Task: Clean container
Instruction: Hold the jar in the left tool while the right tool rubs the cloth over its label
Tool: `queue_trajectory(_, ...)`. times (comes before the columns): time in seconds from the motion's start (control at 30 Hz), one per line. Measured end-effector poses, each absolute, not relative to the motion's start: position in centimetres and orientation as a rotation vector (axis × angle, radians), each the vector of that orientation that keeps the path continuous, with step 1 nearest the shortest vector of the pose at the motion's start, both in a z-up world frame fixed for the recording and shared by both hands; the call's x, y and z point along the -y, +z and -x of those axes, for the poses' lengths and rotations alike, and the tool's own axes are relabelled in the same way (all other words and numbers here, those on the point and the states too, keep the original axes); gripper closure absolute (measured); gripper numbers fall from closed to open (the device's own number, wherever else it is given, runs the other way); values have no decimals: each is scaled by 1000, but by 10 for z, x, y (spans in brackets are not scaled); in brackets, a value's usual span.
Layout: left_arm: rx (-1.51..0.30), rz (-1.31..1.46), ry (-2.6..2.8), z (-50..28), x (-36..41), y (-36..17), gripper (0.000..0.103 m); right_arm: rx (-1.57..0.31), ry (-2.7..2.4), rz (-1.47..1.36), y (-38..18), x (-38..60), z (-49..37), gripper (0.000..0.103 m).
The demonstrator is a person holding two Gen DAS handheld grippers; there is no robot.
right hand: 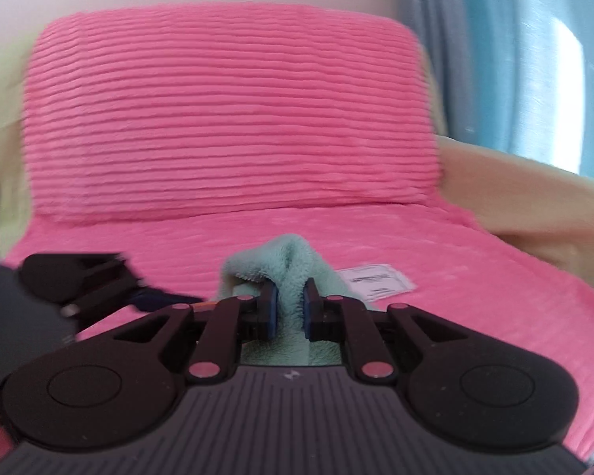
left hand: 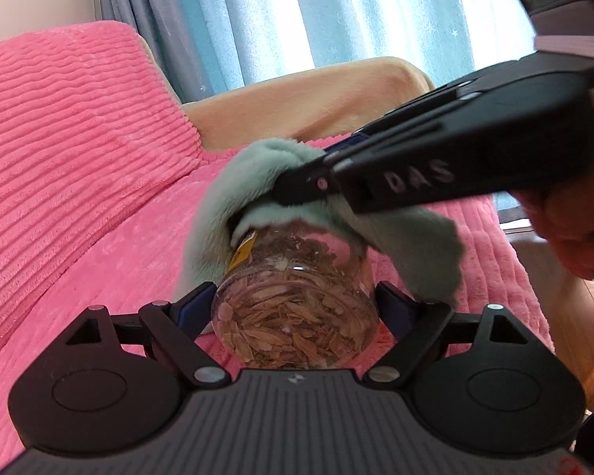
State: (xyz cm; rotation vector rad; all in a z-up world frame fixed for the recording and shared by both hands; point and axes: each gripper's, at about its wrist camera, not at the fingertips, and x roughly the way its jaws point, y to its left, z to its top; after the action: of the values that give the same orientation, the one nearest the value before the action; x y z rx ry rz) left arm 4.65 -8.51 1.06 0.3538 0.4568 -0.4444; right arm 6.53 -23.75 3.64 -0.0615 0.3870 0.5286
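Note:
A clear glass jar (left hand: 293,308) filled with dried brown flakes lies end-on between the fingers of my left gripper (left hand: 295,308), which is shut on it, above a pink sofa seat. A pale green fluffy cloth (left hand: 412,245) is draped over the jar's far end. My right gripper (left hand: 301,188) comes in from the right and presses the cloth onto the jar. In the right wrist view the same cloth (right hand: 289,277) is pinched between the right gripper's (right hand: 289,308) blue pads (right hand: 272,308). The jar's lid end is hidden under the cloth.
A pink ribbed blanket (left hand: 71,146) covers the sofa back and seat. A beige armrest (left hand: 309,99) and blue curtains (left hand: 336,12) lie behind. A white label (right hand: 376,281) lies on the seat. A hand (left hand: 566,229) holds the right gripper. The left gripper (right hand: 83,285) shows dark at left.

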Motion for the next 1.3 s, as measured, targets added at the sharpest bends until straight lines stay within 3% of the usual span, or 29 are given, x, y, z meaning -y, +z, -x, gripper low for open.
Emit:
queue_trajectory(0.2, -485, -257, -449, -52, 76, 13, 16, -385, 538, 70, 35, 240, -66, 93)
queue_trajectory(0.43, -536, 154, -500, -71, 34, 16, 14, -409, 543, 20, 36, 247, -70, 93)
queue_trajectory(0.73, -624, 304, -507, -85, 23, -2, 15, -418, 542, 3, 37, 249, -68, 93)
queue_trajectory(0.9, -588, 184, -494, -78, 36, 3, 16, -418, 537, 5, 37, 250, -69, 93)
queue_trajectory(1.1, -449, -407, -416, -50, 91, 3, 16, -413, 535, 15, 36, 249, -69, 93)
queue_trajectory(1.3, -442, -425, -414, -49, 94, 1, 16, -407, 533, 26, 36, 247, -69, 92)
